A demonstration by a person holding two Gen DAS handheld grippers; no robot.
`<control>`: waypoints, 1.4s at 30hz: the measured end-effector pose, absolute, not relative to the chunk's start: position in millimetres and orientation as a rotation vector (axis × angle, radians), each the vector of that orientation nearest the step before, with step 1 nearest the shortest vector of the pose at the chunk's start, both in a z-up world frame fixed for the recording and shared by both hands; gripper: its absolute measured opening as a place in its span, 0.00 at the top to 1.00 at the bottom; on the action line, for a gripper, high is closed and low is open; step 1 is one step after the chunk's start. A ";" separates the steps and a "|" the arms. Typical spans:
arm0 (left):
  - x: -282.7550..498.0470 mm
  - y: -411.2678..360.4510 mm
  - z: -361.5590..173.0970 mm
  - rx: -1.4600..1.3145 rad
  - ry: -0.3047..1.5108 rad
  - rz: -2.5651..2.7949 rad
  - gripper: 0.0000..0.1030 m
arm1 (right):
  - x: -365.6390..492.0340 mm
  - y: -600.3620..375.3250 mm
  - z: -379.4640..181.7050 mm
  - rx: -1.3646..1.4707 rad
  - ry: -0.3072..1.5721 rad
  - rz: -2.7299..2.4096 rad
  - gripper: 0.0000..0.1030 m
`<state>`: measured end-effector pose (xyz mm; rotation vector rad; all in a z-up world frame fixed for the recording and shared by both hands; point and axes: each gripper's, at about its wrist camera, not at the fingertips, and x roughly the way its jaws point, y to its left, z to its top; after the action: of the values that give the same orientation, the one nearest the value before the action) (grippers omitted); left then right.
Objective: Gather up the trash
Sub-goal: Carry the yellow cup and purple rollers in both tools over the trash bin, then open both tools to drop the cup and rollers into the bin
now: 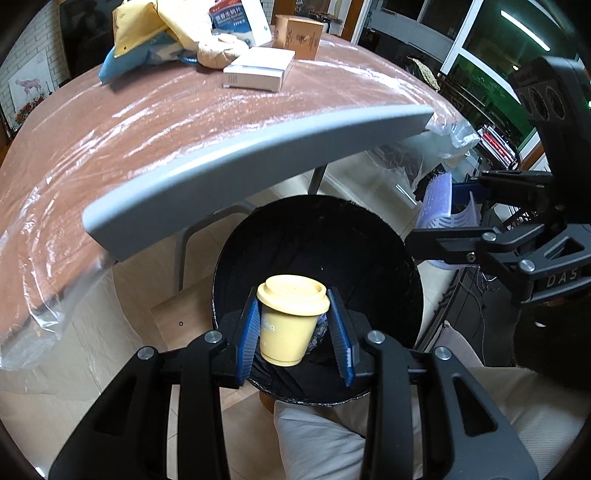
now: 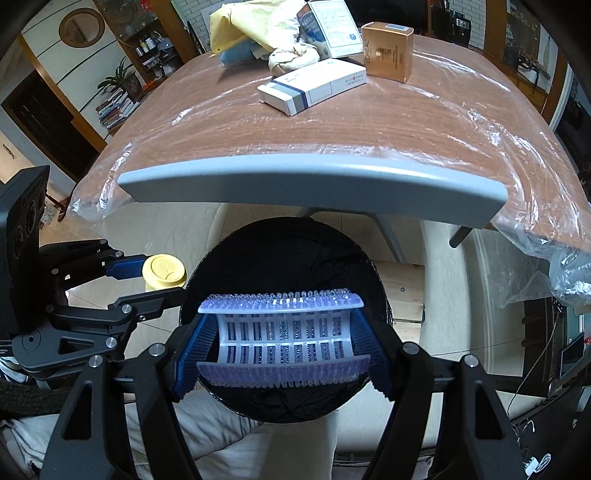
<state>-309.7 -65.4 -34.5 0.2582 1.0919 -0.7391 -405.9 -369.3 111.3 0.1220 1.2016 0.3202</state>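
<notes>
— Fingers first: what have yours got?

— Both pairs are full. My left gripper is clamped on a yellow lidded cup, its blue pads pressing the cup's sides. My right gripper pinches a pale purple bristled mat, bowed between the fingers.

— Where, measured from the black bin?

— The black bin sits on the floor just below the table edge. The mat hangs right over its mouth; the cup hangs over its mouth too, tilted, in my left view.

— And on the table?

— Plastic sheet draped over it. Farther from the bin: yellow envelopes, a white box, a gold box.
</notes>
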 end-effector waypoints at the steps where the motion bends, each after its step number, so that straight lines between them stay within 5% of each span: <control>1: -309.3 -66.0 -36.9 0.262 1.097 -0.738 0.64 | -405.7 -369.3 109.9 0.123 1.204 0.319 0.31; 42: -302.1 -99.2 -82.3 0.401 1.183 -0.741 0.64 | -383.9 -358.2 48.4 0.085 1.335 0.269 0.31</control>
<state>-302.1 -99.2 -82.3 0.4007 1.1835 -0.7409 -383.9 -358.2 48.4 0.0846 1.3354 0.2690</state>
